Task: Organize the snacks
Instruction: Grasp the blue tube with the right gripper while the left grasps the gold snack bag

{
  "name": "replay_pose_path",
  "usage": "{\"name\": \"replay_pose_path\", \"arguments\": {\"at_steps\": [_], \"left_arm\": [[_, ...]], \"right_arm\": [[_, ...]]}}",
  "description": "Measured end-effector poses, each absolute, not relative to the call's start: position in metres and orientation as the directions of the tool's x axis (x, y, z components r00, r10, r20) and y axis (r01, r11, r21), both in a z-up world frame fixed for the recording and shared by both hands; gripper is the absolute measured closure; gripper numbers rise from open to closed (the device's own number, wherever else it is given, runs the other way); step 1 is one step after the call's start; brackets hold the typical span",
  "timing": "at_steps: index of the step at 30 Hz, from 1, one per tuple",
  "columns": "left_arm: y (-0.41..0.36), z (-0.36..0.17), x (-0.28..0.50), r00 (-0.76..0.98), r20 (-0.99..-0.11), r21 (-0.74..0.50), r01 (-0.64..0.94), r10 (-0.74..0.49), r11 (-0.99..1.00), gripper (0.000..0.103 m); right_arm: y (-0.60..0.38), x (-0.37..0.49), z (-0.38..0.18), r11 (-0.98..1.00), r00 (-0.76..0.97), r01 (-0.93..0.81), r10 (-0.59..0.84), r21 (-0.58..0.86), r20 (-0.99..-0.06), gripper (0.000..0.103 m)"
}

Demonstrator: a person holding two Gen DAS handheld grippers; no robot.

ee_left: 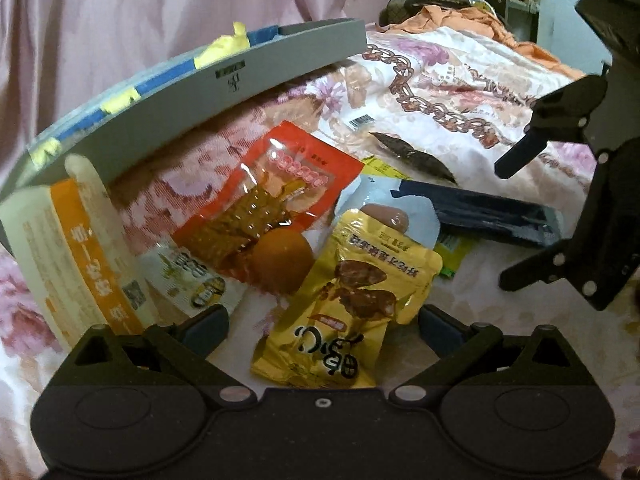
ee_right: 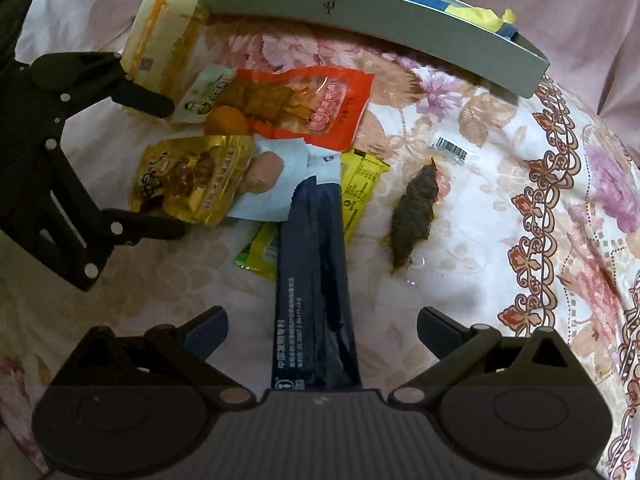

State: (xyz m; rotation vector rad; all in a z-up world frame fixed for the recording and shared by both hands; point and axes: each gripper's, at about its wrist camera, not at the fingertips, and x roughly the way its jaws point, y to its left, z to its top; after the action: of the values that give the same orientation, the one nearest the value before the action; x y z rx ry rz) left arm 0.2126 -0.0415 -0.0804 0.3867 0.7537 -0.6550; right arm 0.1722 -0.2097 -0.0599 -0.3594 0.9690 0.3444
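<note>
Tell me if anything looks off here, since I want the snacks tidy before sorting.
The snacks lie in a loose, overlapping heap on the floral bedspread: the red packet covers an orange ball, and the dark blue packet lies across green wrappers. One dark brown snack in clear wrap sits apart. Nothing looks spilled.

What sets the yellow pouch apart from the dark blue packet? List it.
The yellow pouch is glossy gold and squat; the dark blue packet is matte, long and narrow. The pouch overlaps a white packet; the blue one lies over green wrappers. Both lie flat on the floral bedspread.
</note>
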Motion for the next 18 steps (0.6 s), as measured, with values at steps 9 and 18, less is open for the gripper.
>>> {"name": "replay_pose_path", "arguments": {"at_steps": [9, 18], "left_arm": [[-0.042, -0.081, 0.212, 0.495, -0.759, 0.048, 0.69, -0.422, 0.722, 0.016], [-0.037, -0.078, 0.214, 0.478, -0.768, -0.012, 0.655, -0.426, 0.756, 0.037]], "right_arm": [[-0.221, 0.176, -0.054, 0.913, 0.552, -0.393, 0.141, -0.107, -0.822, 0.003], [-0.222, 0.176, -0.048, 0.921, 0.577, -0.374, 0.136, -0.112, -0.806, 0.012]]}}
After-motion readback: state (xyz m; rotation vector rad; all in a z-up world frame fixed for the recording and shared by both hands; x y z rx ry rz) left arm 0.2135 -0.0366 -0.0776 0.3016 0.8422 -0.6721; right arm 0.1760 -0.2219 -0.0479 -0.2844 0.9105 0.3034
